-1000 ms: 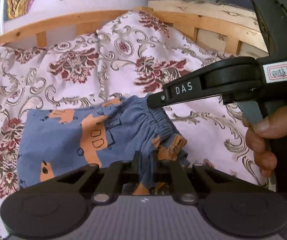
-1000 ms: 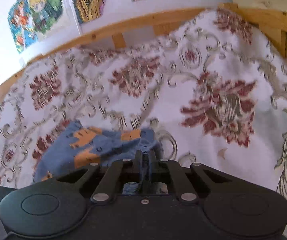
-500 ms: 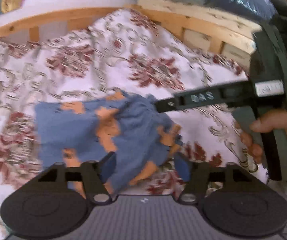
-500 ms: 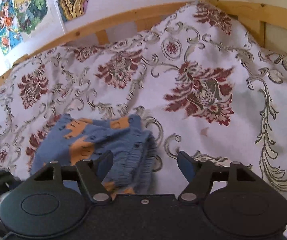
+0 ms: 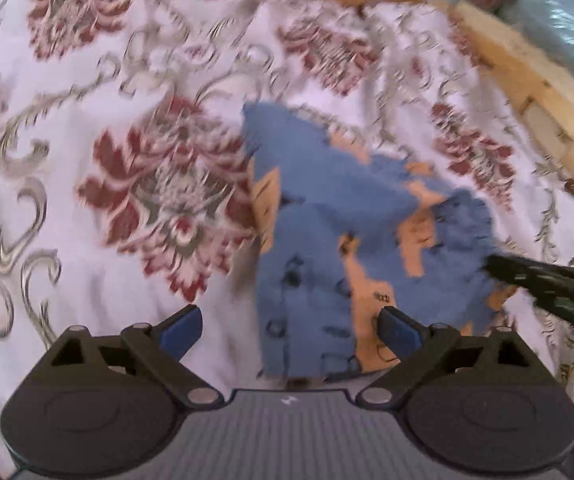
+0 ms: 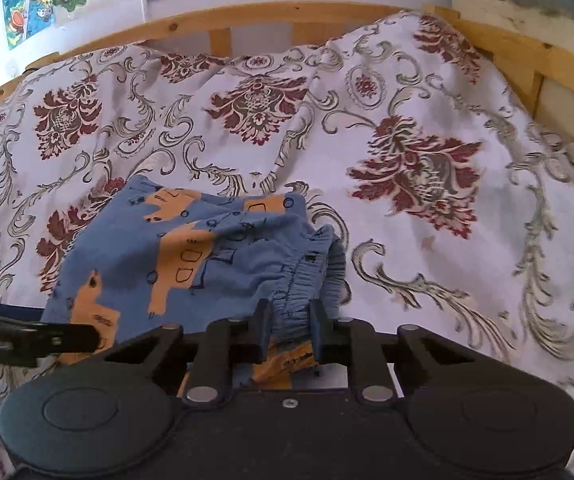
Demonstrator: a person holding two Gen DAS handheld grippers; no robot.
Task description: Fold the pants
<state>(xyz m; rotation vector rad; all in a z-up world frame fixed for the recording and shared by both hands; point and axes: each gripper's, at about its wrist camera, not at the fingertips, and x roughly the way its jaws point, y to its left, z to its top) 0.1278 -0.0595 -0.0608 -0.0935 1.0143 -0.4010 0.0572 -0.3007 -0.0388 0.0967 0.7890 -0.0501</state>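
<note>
Left tongs [image 5: 289, 326] spread wide, holding nothing, hovering over the near edge of the pants [image 5: 327, 248]. Pants lie bunched, partly folded, on the floral bedspread [image 5: 87, 128] of the bed. Right tongs [image 6: 287, 326] narrowed around the elastic waistband [image 6: 307, 276], gripping it. Step: mid-fold, regrasping. Next: left tongs need a fresh grip on an edge.

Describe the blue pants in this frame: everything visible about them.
The pants are small, of soft blue knit-looking cloth printed with orange vehicle shapes outlined in black. They lie folded and rumpled on the floral bedspread. The gathered elastic waistband bunches at the near right. The right gripper has its fingers closed around that waistband. The left gripper is wide open above the cloth's near edge, gripping nothing. The left view is motion-blurred, so finer detail there is unclear.
</note>
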